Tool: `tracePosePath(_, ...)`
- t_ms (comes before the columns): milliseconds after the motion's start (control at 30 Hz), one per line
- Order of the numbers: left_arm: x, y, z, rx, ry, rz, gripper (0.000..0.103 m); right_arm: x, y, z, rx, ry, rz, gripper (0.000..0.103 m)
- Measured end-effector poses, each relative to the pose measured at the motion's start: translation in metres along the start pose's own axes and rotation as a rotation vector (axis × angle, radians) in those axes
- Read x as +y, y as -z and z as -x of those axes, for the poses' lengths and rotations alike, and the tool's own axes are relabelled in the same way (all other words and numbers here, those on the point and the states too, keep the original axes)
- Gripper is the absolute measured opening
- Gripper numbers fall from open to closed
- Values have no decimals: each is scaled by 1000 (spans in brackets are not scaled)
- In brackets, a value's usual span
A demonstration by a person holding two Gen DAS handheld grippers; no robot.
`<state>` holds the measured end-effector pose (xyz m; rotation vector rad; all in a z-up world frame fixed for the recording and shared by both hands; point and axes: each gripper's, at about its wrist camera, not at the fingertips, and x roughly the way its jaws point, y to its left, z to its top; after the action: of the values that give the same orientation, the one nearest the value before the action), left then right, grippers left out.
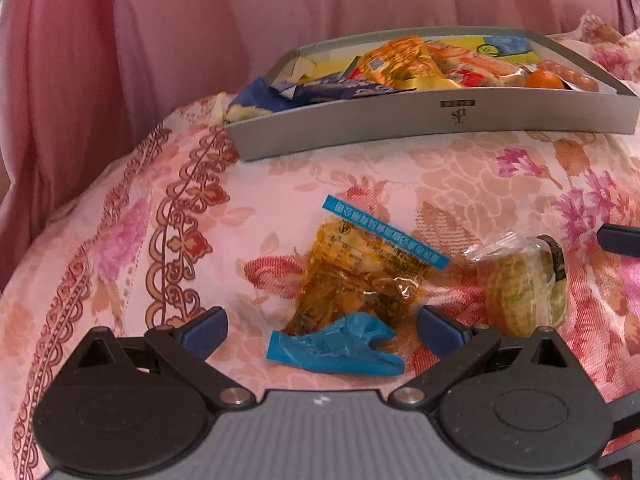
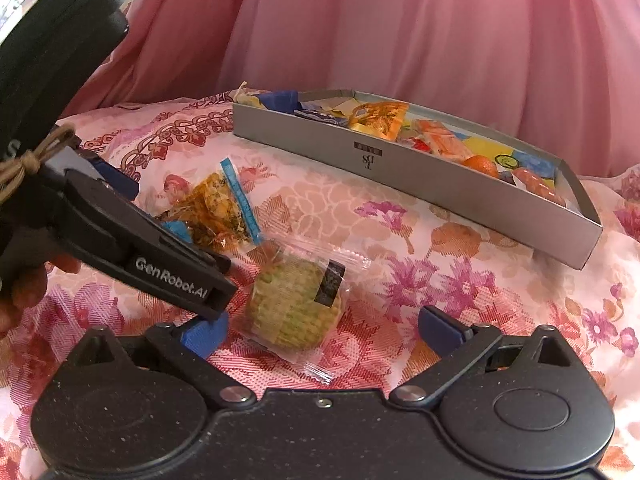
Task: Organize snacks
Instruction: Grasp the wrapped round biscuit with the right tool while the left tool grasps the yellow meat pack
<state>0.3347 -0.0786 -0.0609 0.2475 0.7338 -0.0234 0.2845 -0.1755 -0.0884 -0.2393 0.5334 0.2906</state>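
A yellow-brown snack packet with blue ends [image 1: 356,280] [image 2: 216,208] lies on the floral cloth, its near blue end between the spread fingers of my open left gripper [image 1: 322,330]. To its right rests a round green-beige cake in clear wrap [image 1: 528,284] [image 2: 294,306]. My right gripper [image 2: 322,330] stands open with the cake between its fingers, not touching. The left gripper's black body [image 2: 120,236] reaches in from the left in the right wrist view. A grey box [image 1: 400,128] [image 2: 400,168] farther back holds several packed snacks.
A pink curtain [image 1: 160,40] hangs behind the box. The floral cloth [image 1: 400,176] is soft and bulges, dropping away at the left. A hand [image 2: 24,288] holds the left gripper at the left edge. Bare cloth lies between the loose snacks and the box.
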Motion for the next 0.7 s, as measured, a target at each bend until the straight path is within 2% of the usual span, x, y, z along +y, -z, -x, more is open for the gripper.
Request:
tracePosePath(267, 11, 2, 1, 5, 44, 19, 74, 2, 1, 1, -8, -10, 20, 91)
tracePosePath(500, 17, 6, 4, 4, 57, 69, 66, 3, 1, 1, -11, -28, 28, 88)
tracePosePath(700, 19, 6, 4, 8, 60, 96, 65, 6, 2, -1, -11, -50, 38, 80)
